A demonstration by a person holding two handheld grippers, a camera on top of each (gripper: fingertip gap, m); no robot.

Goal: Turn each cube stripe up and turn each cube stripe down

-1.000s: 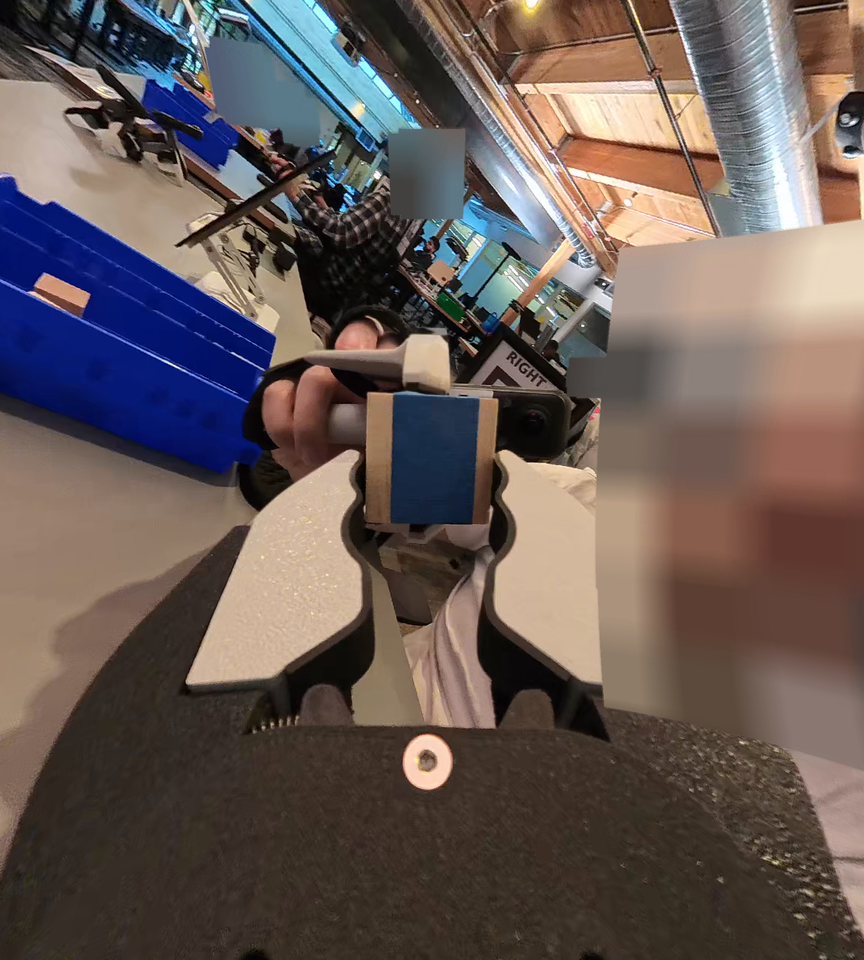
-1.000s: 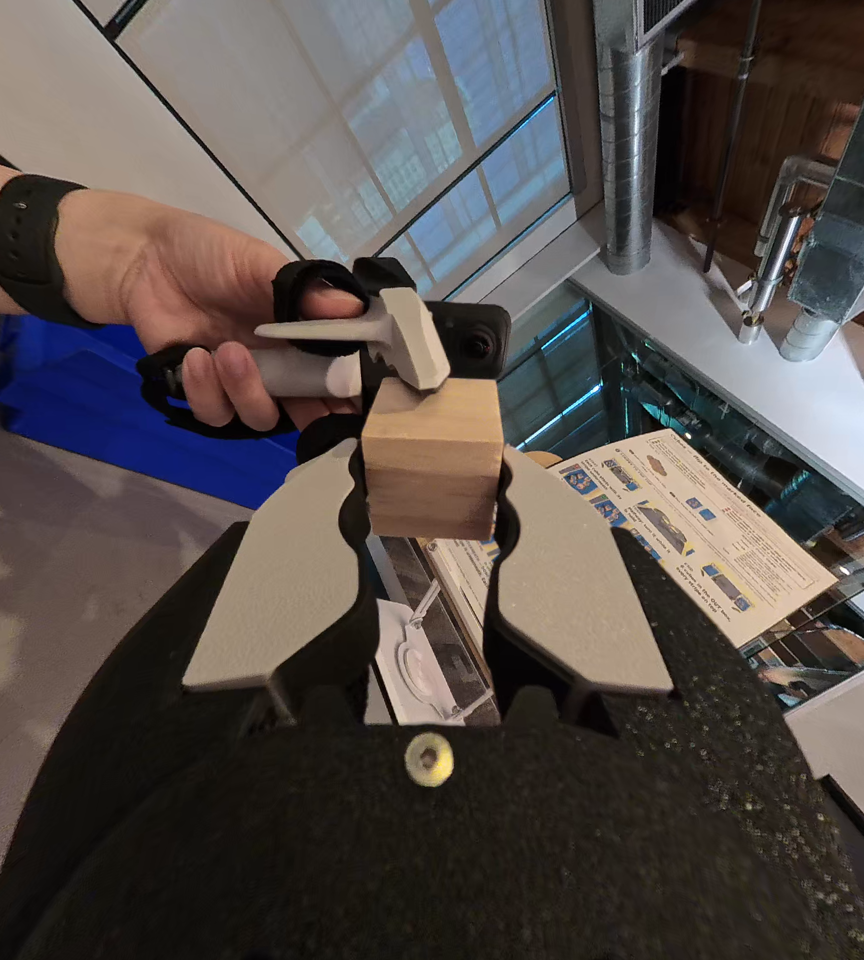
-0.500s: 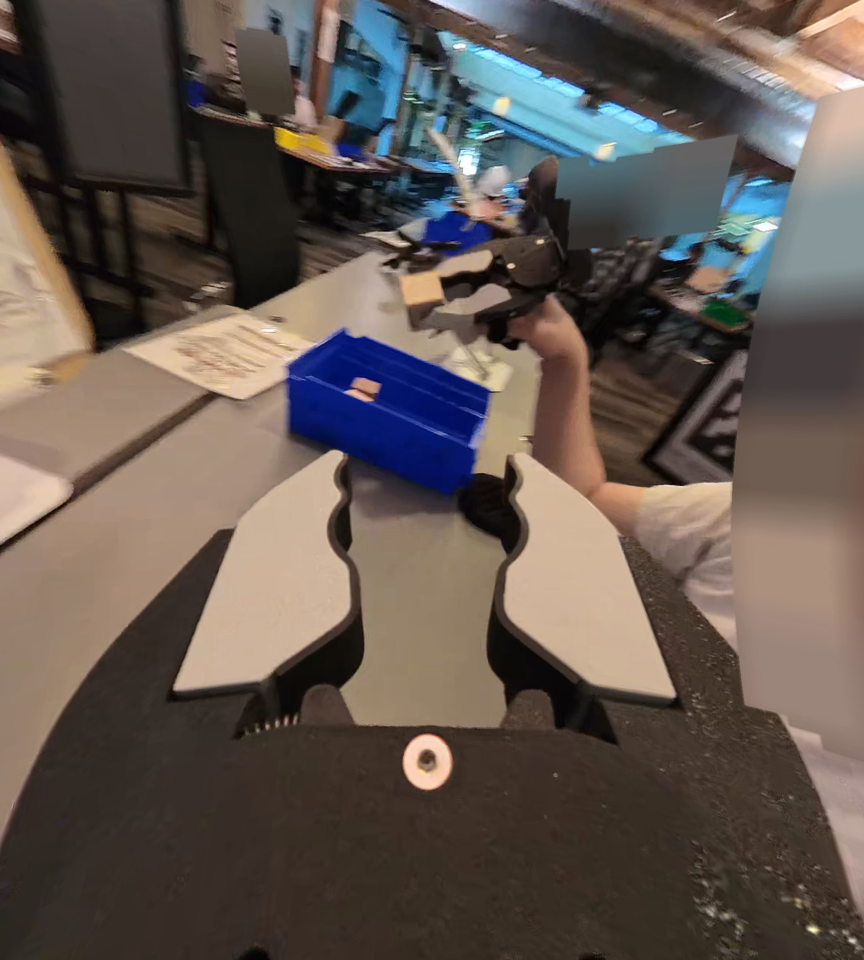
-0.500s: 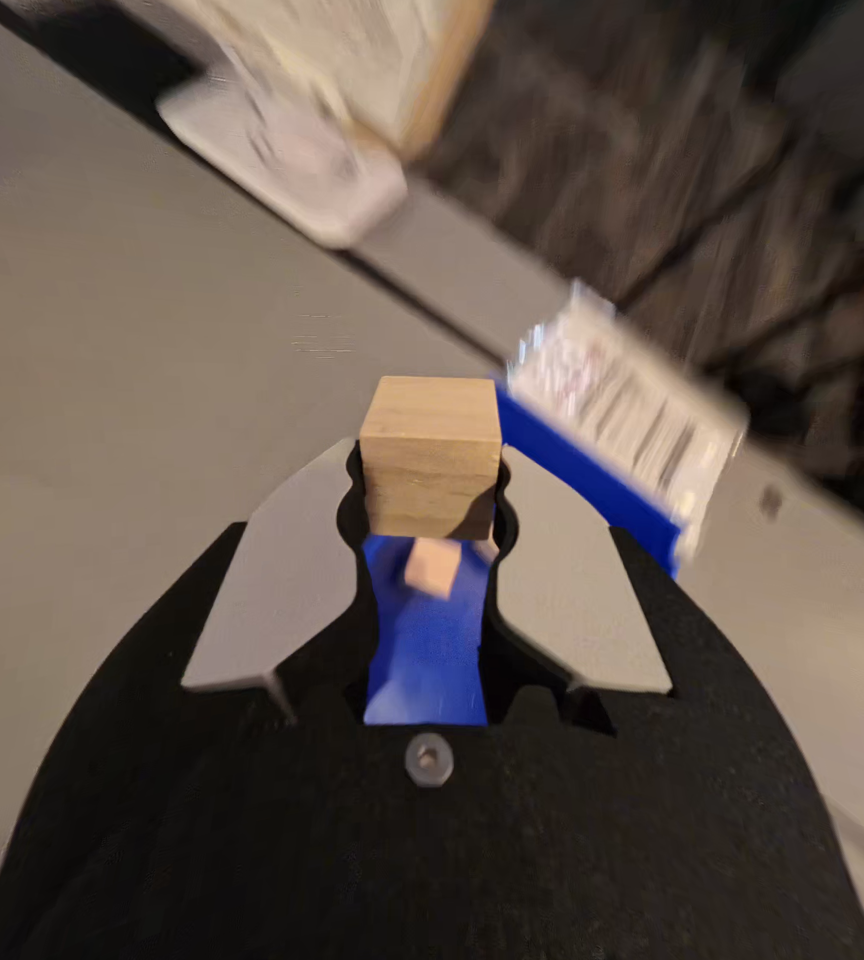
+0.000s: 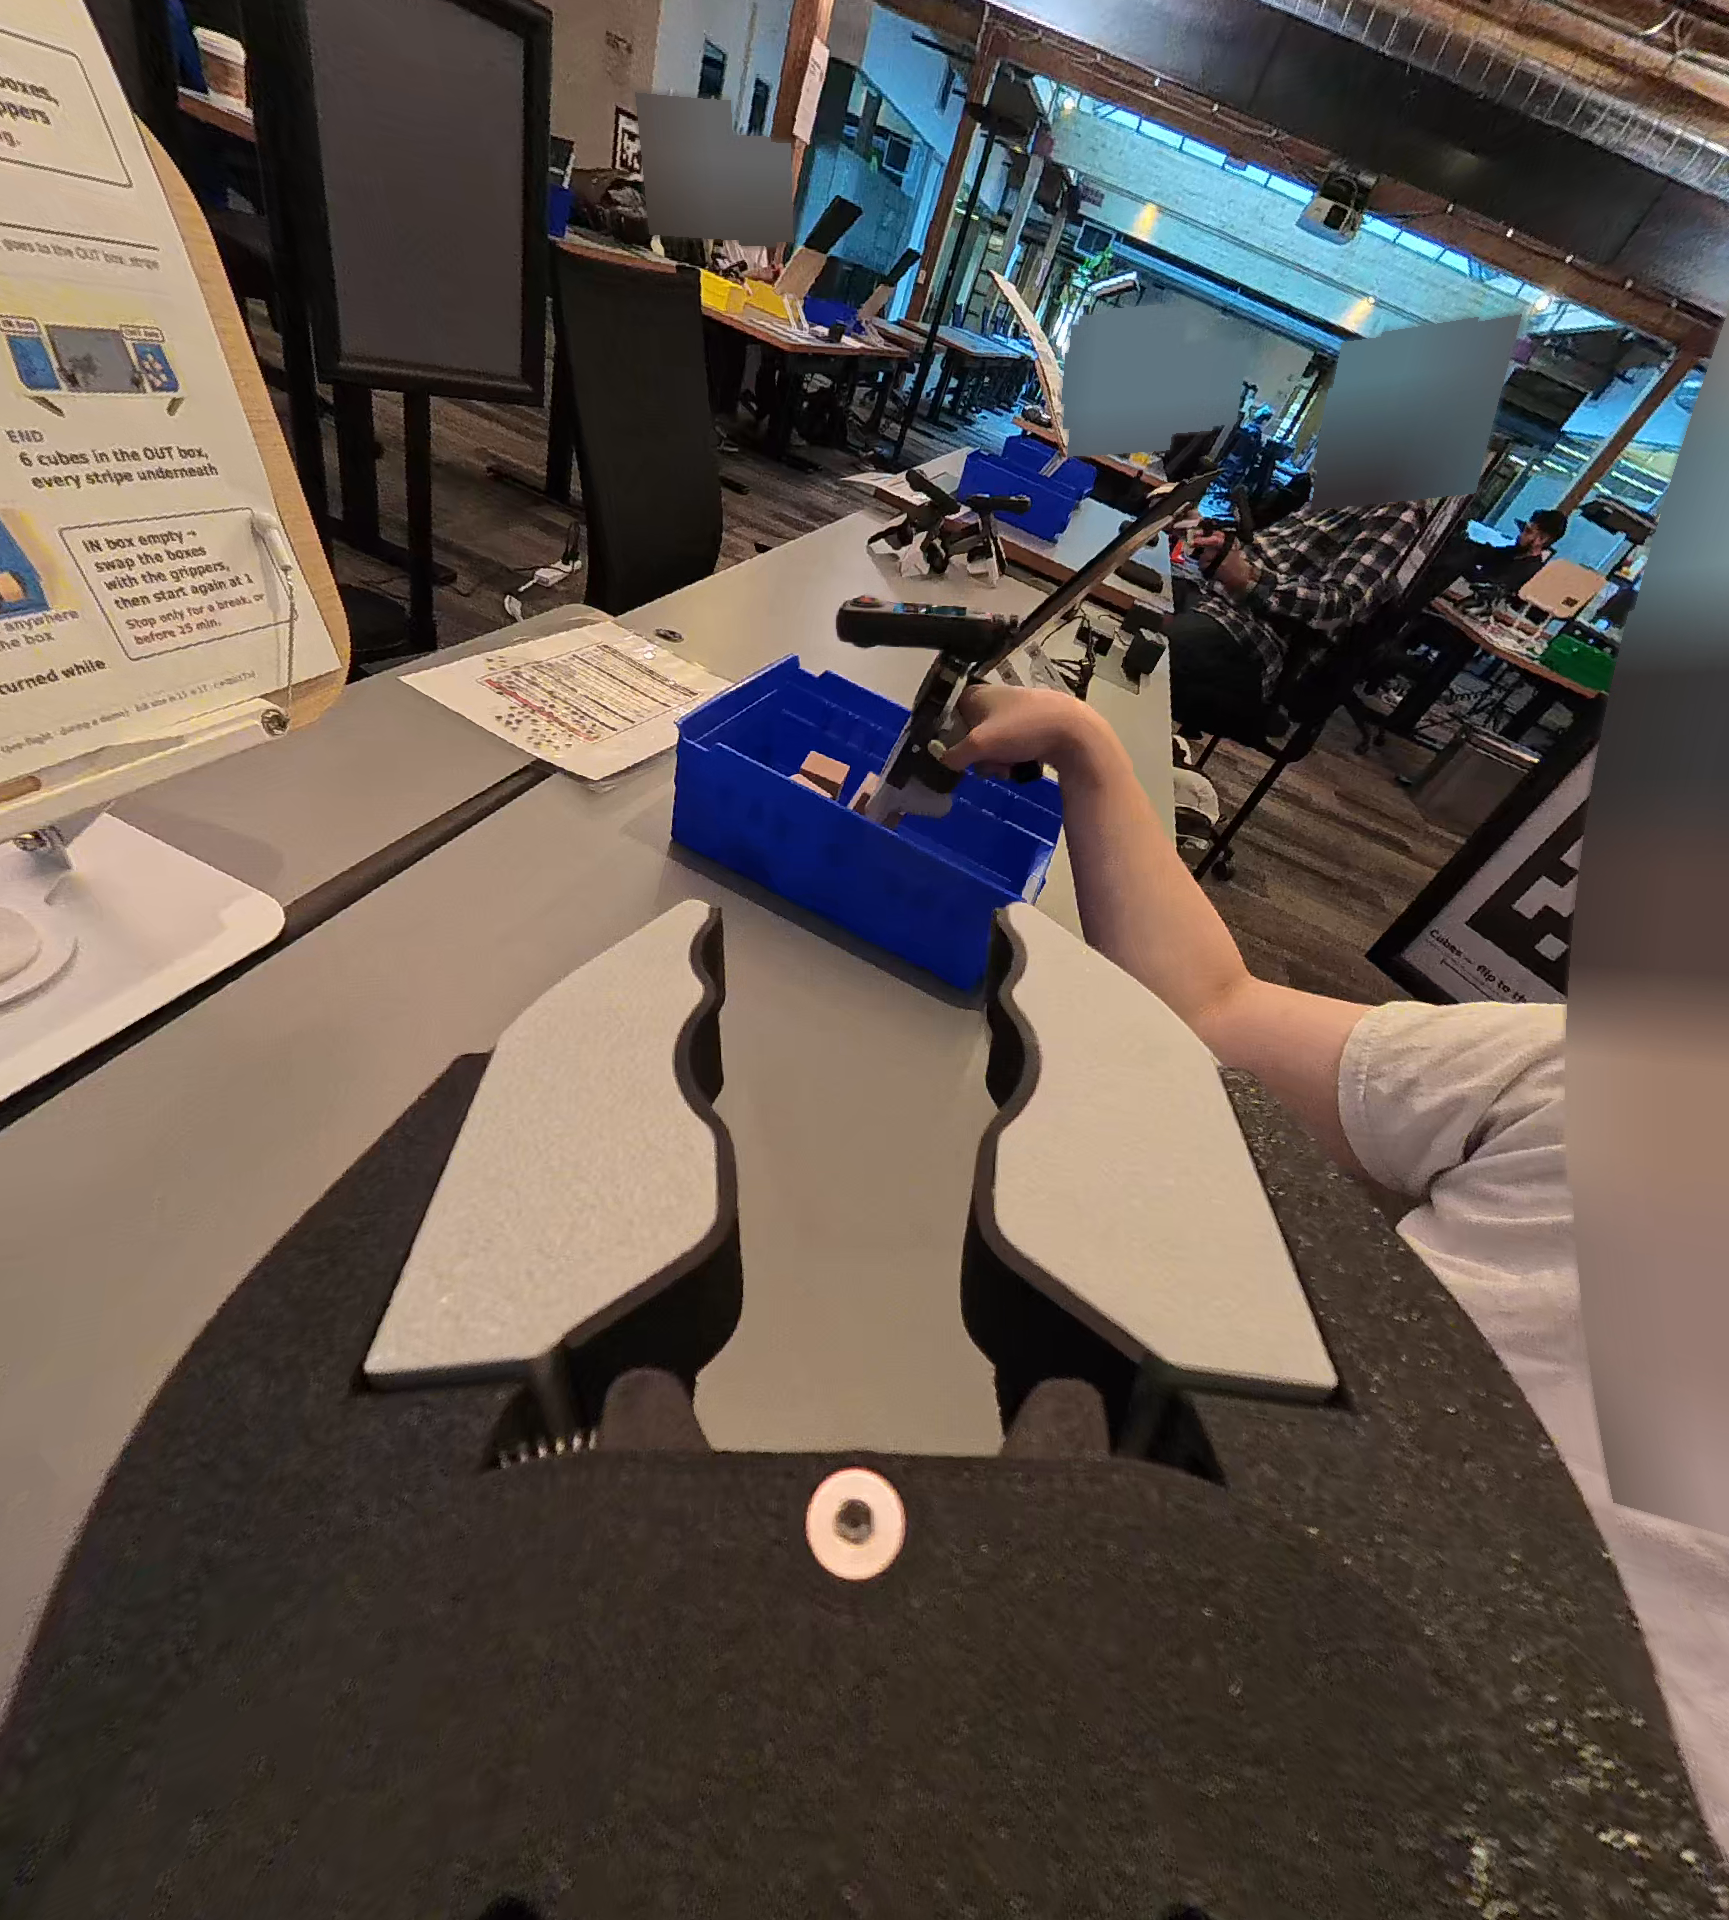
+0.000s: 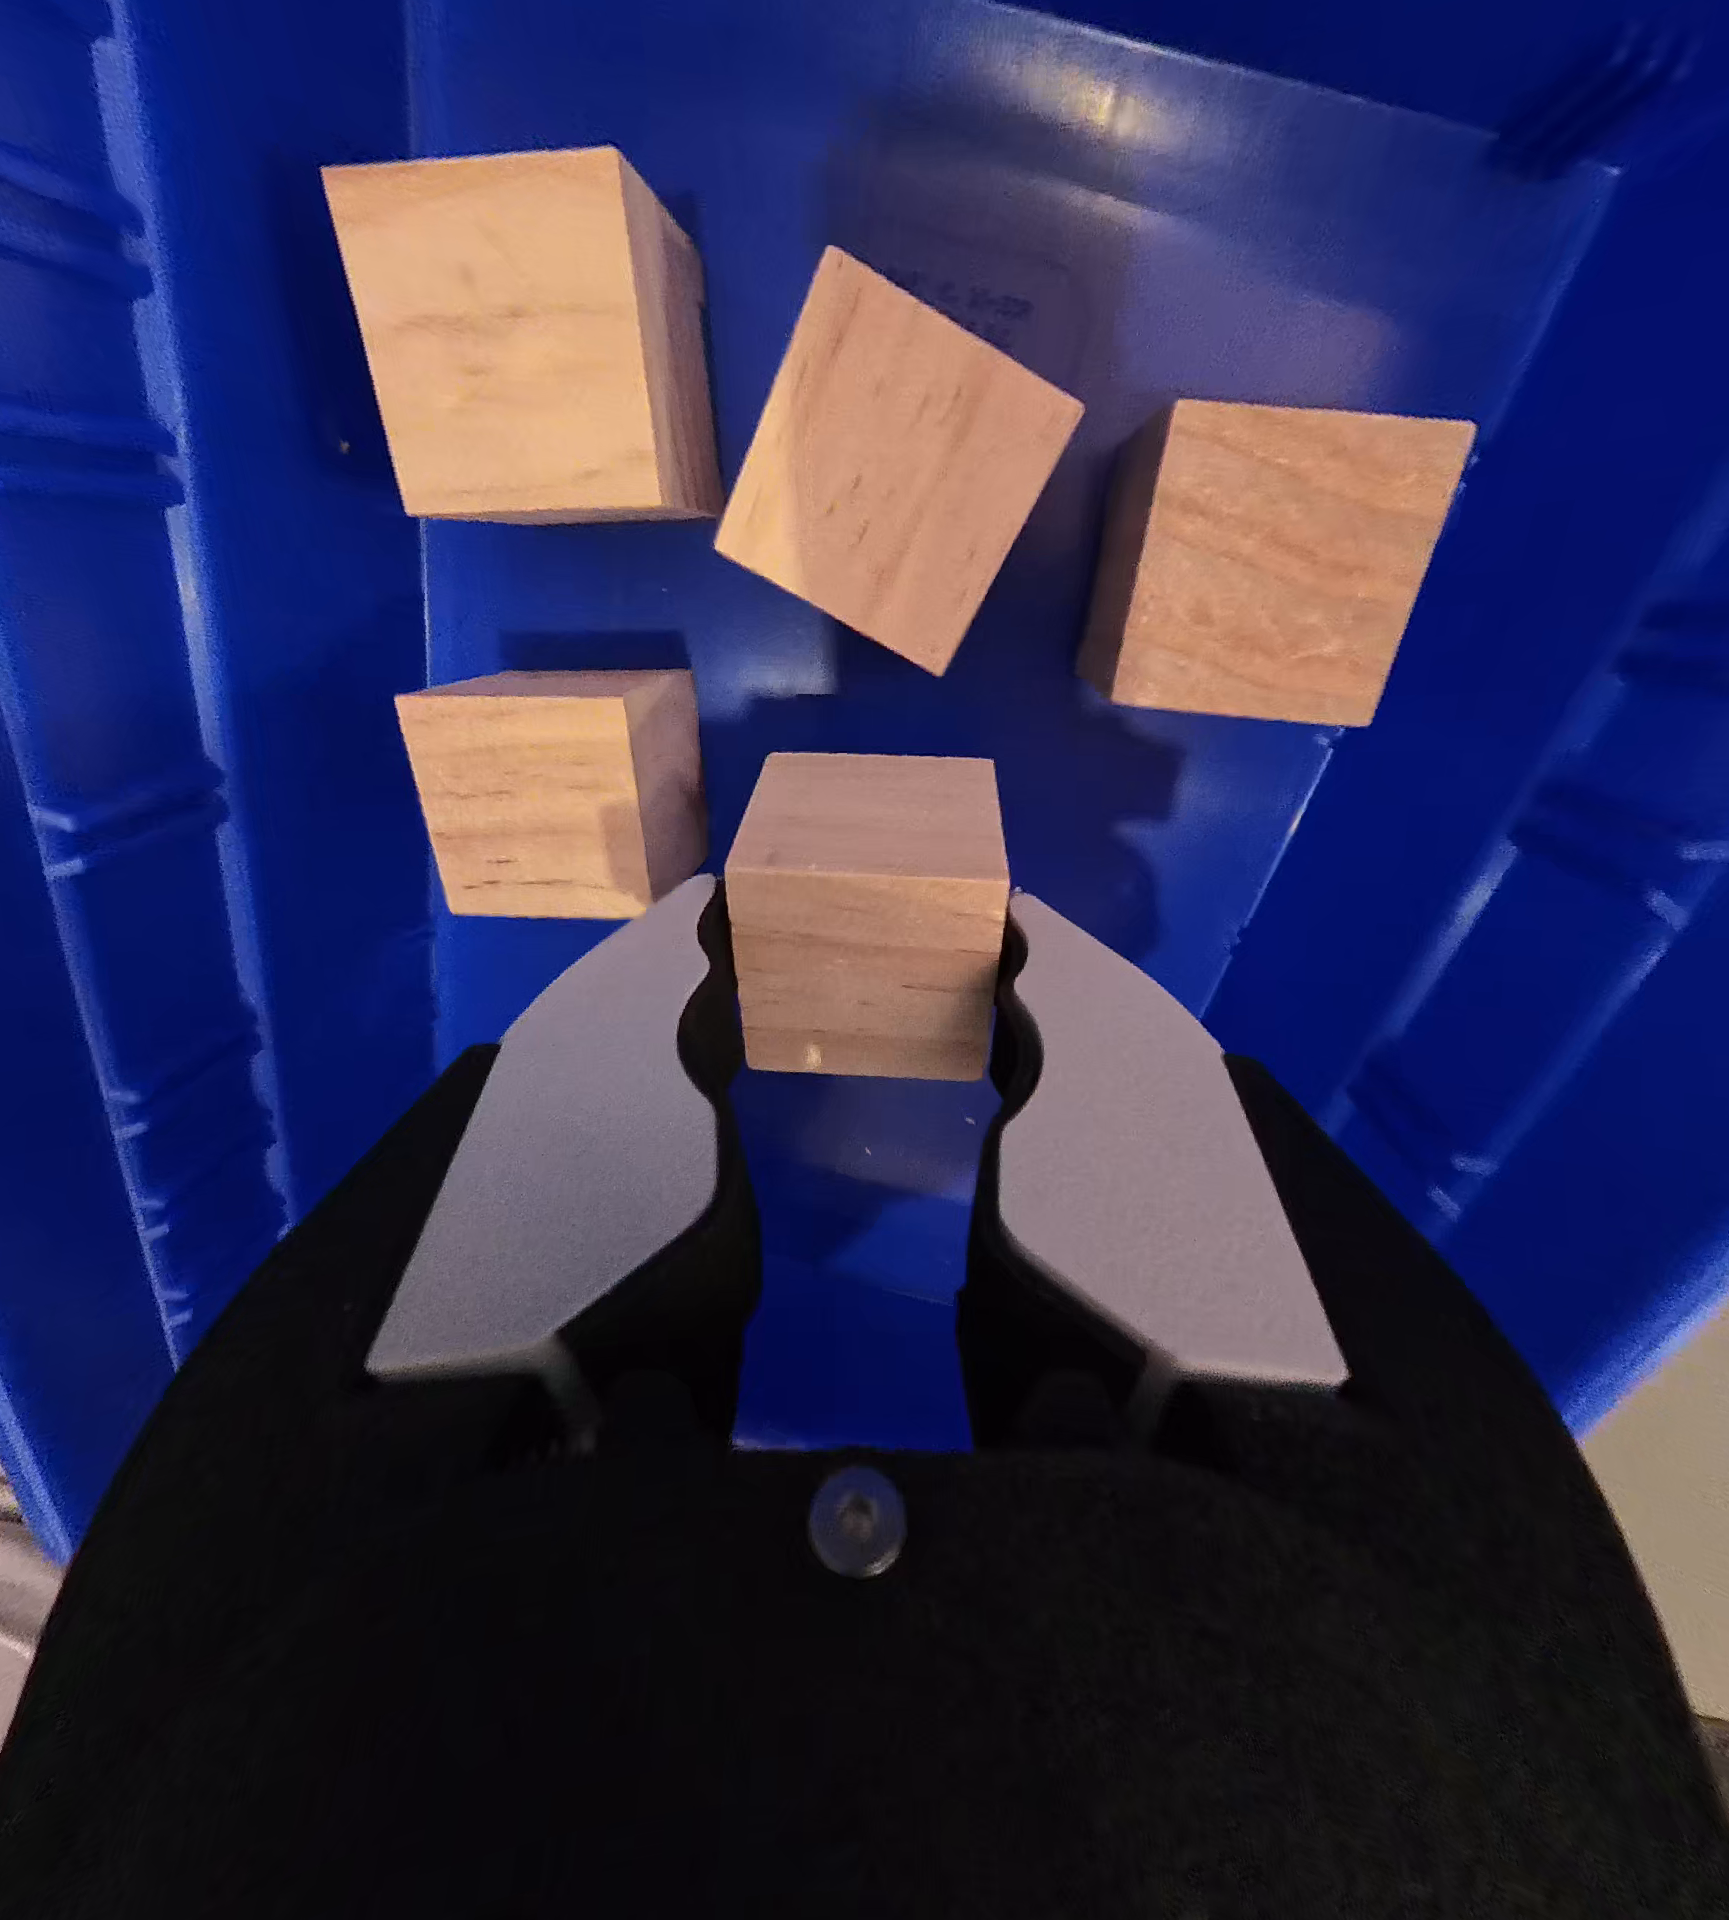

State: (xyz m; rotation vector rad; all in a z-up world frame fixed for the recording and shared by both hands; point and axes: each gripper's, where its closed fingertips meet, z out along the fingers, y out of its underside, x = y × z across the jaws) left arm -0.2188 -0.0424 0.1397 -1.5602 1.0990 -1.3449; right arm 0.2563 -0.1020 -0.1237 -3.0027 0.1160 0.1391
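Wooden cube [image 6: 865, 914] sits clenched in the right gripper [image 6: 862, 940] fingers, low inside the blue bin [image 6: 216, 727] beside four plain-faced cubes [image 6: 517, 332]. Left gripper [image 5: 852, 1023] hangs released, holding nothing, over the table [image 5: 486, 935]. Placing looks underway; next, release.

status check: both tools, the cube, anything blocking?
Left tool open, empty, over the table. Right tool shut on cube, inside blue bin. Four cubes already there, no stripes showing; drop spot clear.

The cubes [image 6: 870, 914] are smooth, pale wood with thin grain lines. The blue bin [image 6: 1566, 727] is shiny plastic. The tabletop [image 5: 424, 1039] looks grey, smooth and dull.
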